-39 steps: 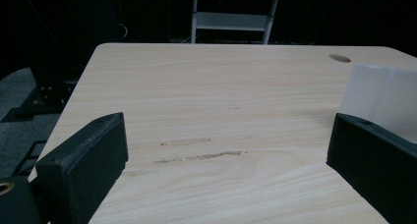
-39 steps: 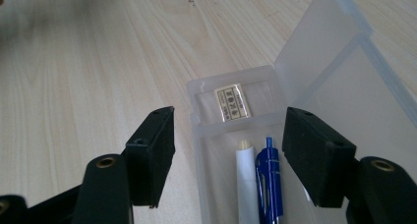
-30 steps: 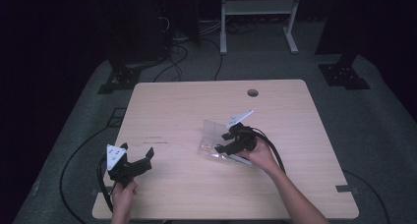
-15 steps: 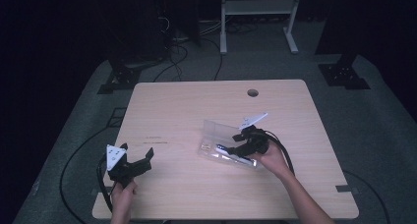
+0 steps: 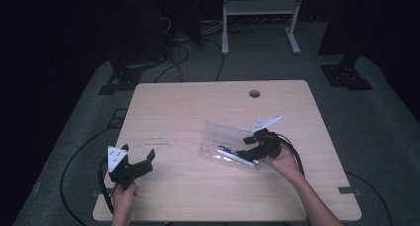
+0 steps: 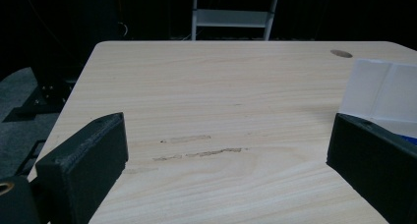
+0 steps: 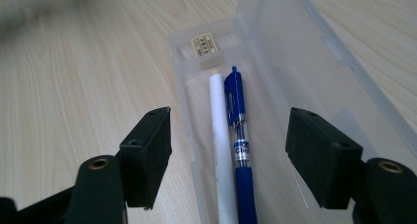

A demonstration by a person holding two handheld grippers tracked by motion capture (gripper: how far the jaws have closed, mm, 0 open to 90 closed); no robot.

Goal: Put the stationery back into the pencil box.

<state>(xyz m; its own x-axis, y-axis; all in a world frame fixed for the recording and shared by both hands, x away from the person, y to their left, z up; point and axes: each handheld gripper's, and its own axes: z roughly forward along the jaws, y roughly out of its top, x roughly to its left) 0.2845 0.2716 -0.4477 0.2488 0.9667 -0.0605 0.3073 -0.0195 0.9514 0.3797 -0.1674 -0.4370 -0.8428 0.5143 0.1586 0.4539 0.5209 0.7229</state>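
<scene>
A clear plastic pencil case point(image 5: 205, 154) lies right of the table's middle with its lid point(image 5: 228, 134) raised. Inside it a blue pen point(image 7: 238, 130) and a white pen point(image 7: 219, 135) lie side by side. My right gripper point(image 5: 246, 147) is at the case's right end, low over the table. In the right gripper view it point(image 7: 228, 121) stands open, the jaws straddling the case without touching it or the pens. My left gripper point(image 5: 137, 154) rests near the front left corner, open with nothing in it point(image 6: 228, 130). The case lid point(image 6: 378, 89) shows beyond its right jaw.
The wooden table point(image 5: 178, 107) has a round cable hole point(image 5: 254, 93) at the back right and faint scuff marks point(image 5: 153, 139) left of centre. A white metal stand point(image 5: 257, 8) and black stand bases point(image 5: 346, 70) sit on the floor behind. Cables trail from both grippers.
My right gripper has drawn back to the right, from over the case to its right end. The case and pens stay put, and the left gripper has not moved.
</scene>
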